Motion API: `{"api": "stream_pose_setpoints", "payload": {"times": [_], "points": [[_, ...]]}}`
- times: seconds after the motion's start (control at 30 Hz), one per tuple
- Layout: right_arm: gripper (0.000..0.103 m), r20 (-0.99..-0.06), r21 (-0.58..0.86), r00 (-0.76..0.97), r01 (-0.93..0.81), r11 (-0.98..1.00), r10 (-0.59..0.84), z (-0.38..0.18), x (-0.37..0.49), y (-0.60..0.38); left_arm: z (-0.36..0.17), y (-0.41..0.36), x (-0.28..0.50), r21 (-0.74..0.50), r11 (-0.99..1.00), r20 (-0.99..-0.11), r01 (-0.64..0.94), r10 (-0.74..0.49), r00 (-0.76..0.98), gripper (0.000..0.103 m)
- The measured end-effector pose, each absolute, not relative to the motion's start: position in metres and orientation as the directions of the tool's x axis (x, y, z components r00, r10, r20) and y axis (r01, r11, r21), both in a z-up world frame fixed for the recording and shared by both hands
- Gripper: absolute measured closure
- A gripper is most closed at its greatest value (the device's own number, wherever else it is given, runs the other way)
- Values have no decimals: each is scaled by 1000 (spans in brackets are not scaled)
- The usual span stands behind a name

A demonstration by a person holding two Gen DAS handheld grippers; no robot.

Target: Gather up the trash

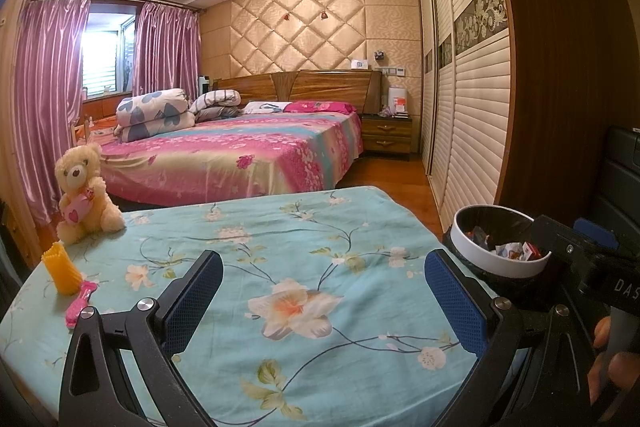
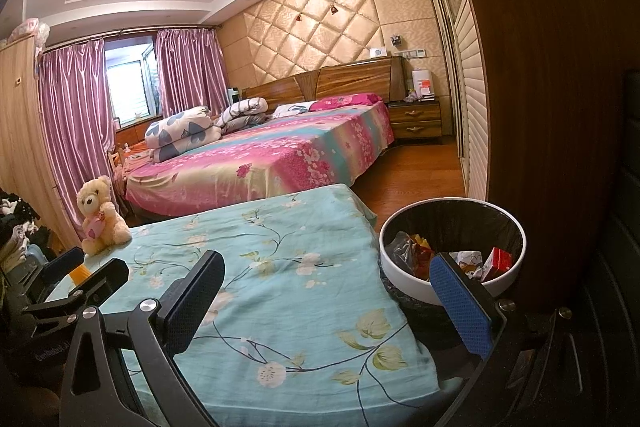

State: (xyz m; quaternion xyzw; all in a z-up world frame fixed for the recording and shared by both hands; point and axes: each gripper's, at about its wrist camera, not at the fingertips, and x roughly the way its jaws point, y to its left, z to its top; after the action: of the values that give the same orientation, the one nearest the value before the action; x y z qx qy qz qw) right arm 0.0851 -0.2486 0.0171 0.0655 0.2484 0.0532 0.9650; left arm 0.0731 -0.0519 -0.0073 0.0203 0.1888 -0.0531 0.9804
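Observation:
A white-rimmed trash bin (image 2: 452,255) with a black liner stands on the floor right of a table under a turquoise floral cloth (image 2: 280,267). It holds crumpled wrappers and a red packet (image 2: 500,261). It also shows in the left wrist view (image 1: 500,243). My left gripper (image 1: 324,287) is open and empty above the cloth. My right gripper (image 2: 328,291) is open and empty over the table's right edge, its right finger in front of the bin rim. The right gripper also shows in the left wrist view (image 1: 576,247), beside the bin.
A teddy bear (image 1: 86,193), a yellow ridged cup (image 1: 61,268) and a pink comb (image 1: 80,301) sit on the table's left side. A large bed (image 1: 232,155) lies beyond. A slatted wardrobe (image 1: 468,87) and a dark wooden panel (image 2: 532,107) stand at the right.

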Motion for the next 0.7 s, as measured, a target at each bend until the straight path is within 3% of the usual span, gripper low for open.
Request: {"api": "stream_pose_setpoints", "payload": {"times": [0.7], "points": [[0, -481, 154, 865, -75, 985, 141, 19, 82, -239, -9, -50, 77, 10, 994, -384, 112, -100, 918, 1]]}}
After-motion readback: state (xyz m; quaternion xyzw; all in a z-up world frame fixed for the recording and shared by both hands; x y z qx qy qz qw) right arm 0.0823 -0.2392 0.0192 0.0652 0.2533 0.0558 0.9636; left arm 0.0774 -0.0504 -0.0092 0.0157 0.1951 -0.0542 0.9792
